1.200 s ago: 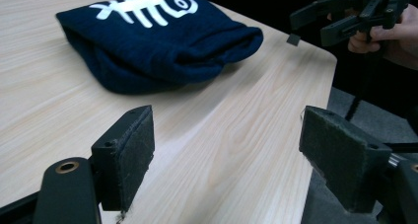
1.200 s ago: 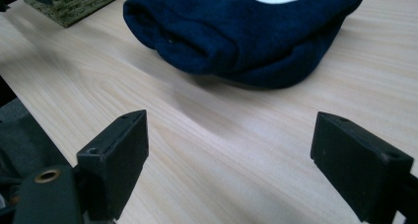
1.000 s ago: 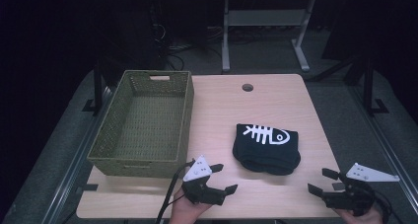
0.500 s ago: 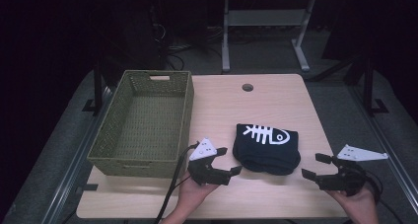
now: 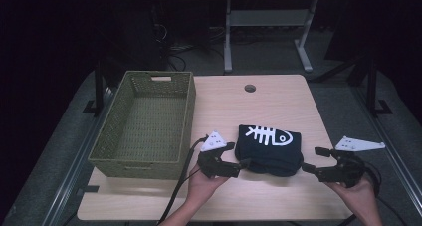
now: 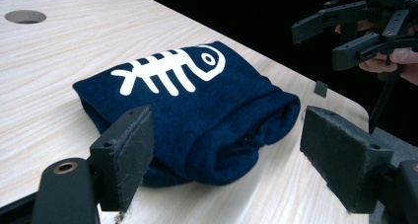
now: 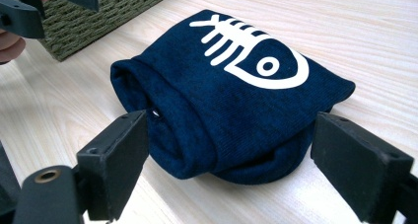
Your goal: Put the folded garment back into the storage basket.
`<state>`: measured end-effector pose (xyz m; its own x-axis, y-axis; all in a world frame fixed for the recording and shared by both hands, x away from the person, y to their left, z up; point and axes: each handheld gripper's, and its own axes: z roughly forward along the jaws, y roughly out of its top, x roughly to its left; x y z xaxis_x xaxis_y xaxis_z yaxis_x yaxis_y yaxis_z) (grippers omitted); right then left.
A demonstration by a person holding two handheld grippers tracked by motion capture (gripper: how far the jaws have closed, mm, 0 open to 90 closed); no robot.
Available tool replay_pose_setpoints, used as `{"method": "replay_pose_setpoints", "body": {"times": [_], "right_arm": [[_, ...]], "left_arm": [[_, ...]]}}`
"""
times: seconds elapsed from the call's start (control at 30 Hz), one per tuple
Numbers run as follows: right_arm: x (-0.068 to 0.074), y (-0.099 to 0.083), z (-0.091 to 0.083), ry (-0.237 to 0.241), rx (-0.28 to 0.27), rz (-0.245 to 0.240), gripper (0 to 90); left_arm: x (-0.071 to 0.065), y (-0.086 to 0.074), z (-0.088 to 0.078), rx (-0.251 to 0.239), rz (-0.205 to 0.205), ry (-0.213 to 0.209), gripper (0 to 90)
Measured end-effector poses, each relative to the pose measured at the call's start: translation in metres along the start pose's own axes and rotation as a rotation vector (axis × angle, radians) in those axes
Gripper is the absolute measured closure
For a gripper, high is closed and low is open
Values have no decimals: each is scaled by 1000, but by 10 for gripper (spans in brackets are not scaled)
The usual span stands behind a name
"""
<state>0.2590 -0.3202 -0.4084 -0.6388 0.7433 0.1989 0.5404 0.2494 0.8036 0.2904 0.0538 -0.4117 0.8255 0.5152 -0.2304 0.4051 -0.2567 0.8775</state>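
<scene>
A folded navy cloth (image 5: 269, 149) with a white fish-skeleton print lies on the wooden table (image 5: 259, 106), near the front edge. My left gripper (image 5: 238, 156) is open at the cloth's front left corner, its jaws reaching the cloth's edge. In the left gripper view the cloth (image 6: 197, 110) lies just beyond the wide-open left gripper (image 6: 234, 157). My right gripper (image 5: 312, 160) is open beside the cloth's front right corner. The right gripper view has the rolled edge of the cloth (image 7: 231, 100) between the spread jaws of the right gripper (image 7: 236, 169). Nothing is held.
An empty green woven basket (image 5: 149, 77) stands on the table's left half, close to the left hand. A round cable hole (image 5: 250, 88) sits near the table's far edge. Desk legs and cables stand on the dark floor beyond.
Both grippers have come forward from the table's front edge and closed in on the cloth, the left toward its left corner and the right toward its right corner. The cloth has not moved.
</scene>
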Motion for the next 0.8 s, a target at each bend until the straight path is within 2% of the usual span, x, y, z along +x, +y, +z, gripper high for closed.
{"method": "replay_pose_setpoints", "body": {"times": [0.17, 0.37, 0.5, 0.57, 0.67, 0.7, 0.8], "right_arm": [[-5, 6, 4, 2, 16, 2, 142], [-12, 17, 11, 6, 26, 14, 142], [-19, 24, 20, -2, 43, 34, 143], [-22, 27, 24, -18, 54, 42, 143], [-27, 27, 31, -31, 70, 52, 146], [-29, 27, 34, -37, 77, 63, 147], [-35, 24, 44, -37, 105, 95, 149]], "left_arm": [[6, 5, 10, 7, -22, 14, 205], [18, 11, 23, 21, -48, 57, 205], [27, 11, 34, 45, -82, 78, 206], [33, 10, 42, 63, -118, 92, 208], [37, 7, 46, 77, -134, 104, 209], [41, 5, 50, 98, -149, 109, 209], [47, 1, 55, 122, -173, 126, 210]]}}
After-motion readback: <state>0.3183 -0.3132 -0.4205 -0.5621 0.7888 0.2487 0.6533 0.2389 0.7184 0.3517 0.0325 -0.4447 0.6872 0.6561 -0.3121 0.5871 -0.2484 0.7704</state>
